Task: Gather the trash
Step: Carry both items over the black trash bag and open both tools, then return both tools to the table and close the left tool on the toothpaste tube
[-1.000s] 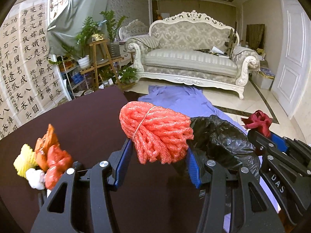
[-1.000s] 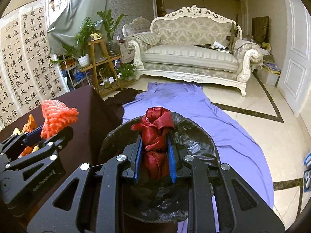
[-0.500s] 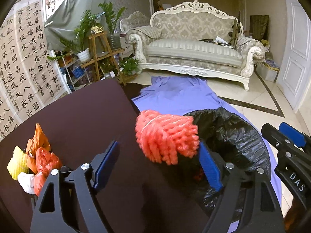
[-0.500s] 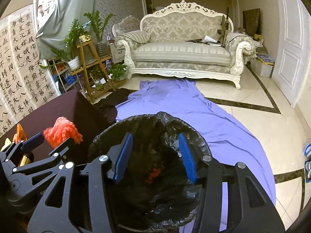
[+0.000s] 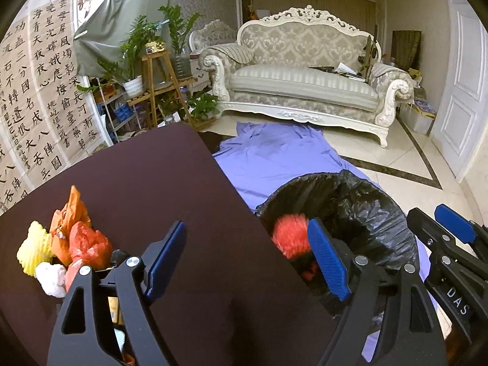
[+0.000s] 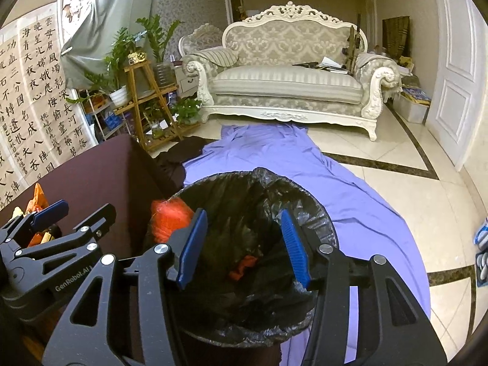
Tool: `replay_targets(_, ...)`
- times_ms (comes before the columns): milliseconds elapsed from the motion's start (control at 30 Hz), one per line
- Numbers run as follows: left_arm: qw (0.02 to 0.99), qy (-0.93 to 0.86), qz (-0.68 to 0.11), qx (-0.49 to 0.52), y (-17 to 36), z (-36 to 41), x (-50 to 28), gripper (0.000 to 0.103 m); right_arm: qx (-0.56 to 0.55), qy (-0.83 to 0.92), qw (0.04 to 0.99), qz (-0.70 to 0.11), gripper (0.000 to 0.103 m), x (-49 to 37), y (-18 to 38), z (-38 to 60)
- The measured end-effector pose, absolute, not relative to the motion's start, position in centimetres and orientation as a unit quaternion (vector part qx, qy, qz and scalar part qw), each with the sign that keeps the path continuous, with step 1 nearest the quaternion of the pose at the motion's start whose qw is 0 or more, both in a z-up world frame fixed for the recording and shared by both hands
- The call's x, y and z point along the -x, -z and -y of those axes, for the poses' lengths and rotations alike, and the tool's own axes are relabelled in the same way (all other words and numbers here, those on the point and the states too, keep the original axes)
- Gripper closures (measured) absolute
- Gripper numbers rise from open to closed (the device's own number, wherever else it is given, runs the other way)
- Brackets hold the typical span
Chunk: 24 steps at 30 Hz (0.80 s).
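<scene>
A bin lined with a black bag (image 5: 360, 201) (image 6: 262, 183) stands on the floor beside the dark table (image 5: 146, 183). An orange-red foam net (image 5: 291, 236) (image 6: 169, 216) is falling into the bin at its table-side rim. A red piece (image 6: 244, 267) lies deep in the bag. My left gripper (image 5: 247, 259) is open and empty over the table edge. My right gripper (image 6: 244, 247) is open and empty above the bin. A pile of trash (image 5: 64, 247), orange, red, yellow and white, lies on the table to the left.
A purple sheet (image 6: 274, 158) covers the floor beyond the bin. A cream sofa (image 6: 289, 82) stands at the back. A wooden plant stand (image 6: 146, 97) with pots and a calligraphy panel (image 5: 36, 97) line the left wall. A white door (image 6: 454, 76) is at right.
Both grippers opened. The red cloth dropped from the right gripper into the bin. The orange-red foam net left the left gripper and fell to the bin rim.
</scene>
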<state>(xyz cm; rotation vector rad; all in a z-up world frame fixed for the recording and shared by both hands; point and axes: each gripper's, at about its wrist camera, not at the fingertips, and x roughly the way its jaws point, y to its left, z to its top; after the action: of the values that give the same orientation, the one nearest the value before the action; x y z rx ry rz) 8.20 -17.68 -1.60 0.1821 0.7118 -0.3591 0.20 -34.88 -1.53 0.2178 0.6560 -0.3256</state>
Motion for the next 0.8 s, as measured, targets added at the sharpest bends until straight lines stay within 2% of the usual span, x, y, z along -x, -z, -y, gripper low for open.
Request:
replay_targets(433, 0.921, 0.161, -0.343, -0.085, 0.9, 13.7, -5.4, 0.024, -0.100, 0.140, 0.929, -0.327, 0.053, 2.1, 1.6, 31.7)
replay_targets(800, 0.924, 0.121, -0.355, -0.074, 1.3, 7.3, -3.1, 0.024, -0.087, 0.086, 0.933, -0.338, 0.053, 2.9, 1.4, 26.6)
